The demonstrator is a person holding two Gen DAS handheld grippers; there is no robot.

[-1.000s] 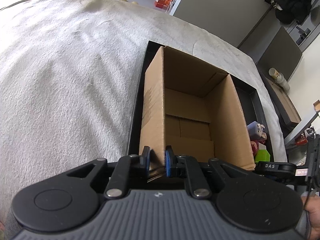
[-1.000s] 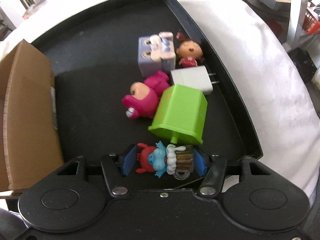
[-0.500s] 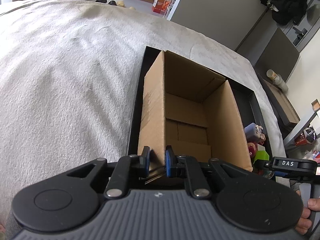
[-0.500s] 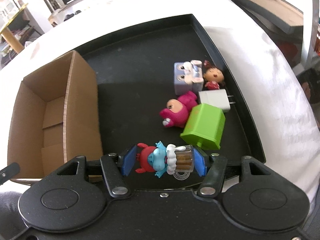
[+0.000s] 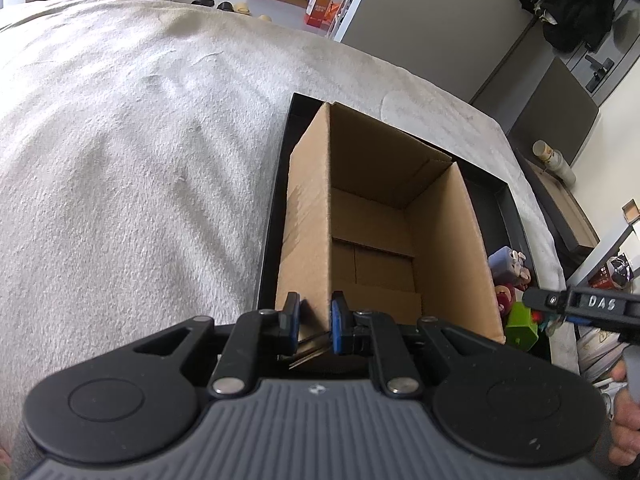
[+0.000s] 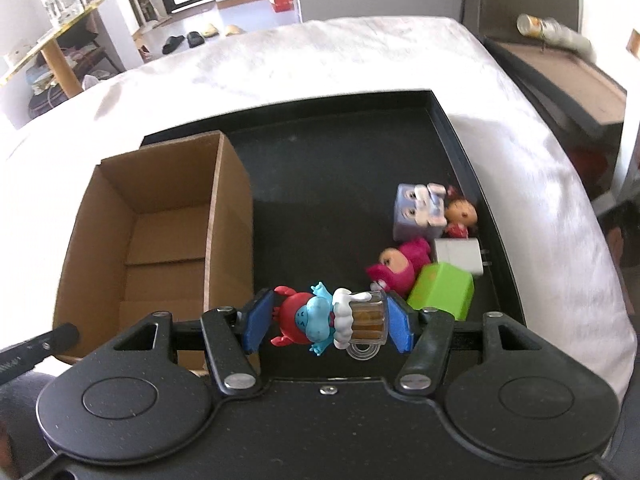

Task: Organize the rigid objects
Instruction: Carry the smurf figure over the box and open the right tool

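Observation:
An open cardboard box [image 5: 384, 236] [image 6: 160, 232] stands on the left part of a black tray [image 6: 332, 176] [image 5: 496, 200]; no object shows inside it. My left gripper [image 5: 315, 320] is shut on the box's near left wall. My right gripper [image 6: 326, 320] is shut on a blue figure with a red crab and a beer mug [image 6: 328, 318], held above the tray just right of the box. On the tray's right side lie a green block [image 6: 442, 290] [image 5: 520, 326], a pink figure [image 6: 398, 266], a white charger [image 6: 458, 254], a lilac cube [image 6: 416, 212] and a small doll [image 6: 460, 216].
The tray rests on a white fluffy cover [image 5: 140, 168] [image 6: 540, 184]. The right gripper's body [image 5: 588, 304] and a hand [image 5: 626, 428] show at the right edge of the left wrist view. A dark cabinet [image 6: 560, 64] with a can stands beyond the cover's far right edge.
My right gripper has risen with the blue figure and swung left, so the whole box and tray now show below it. The left gripper keeps its grip on the box wall.

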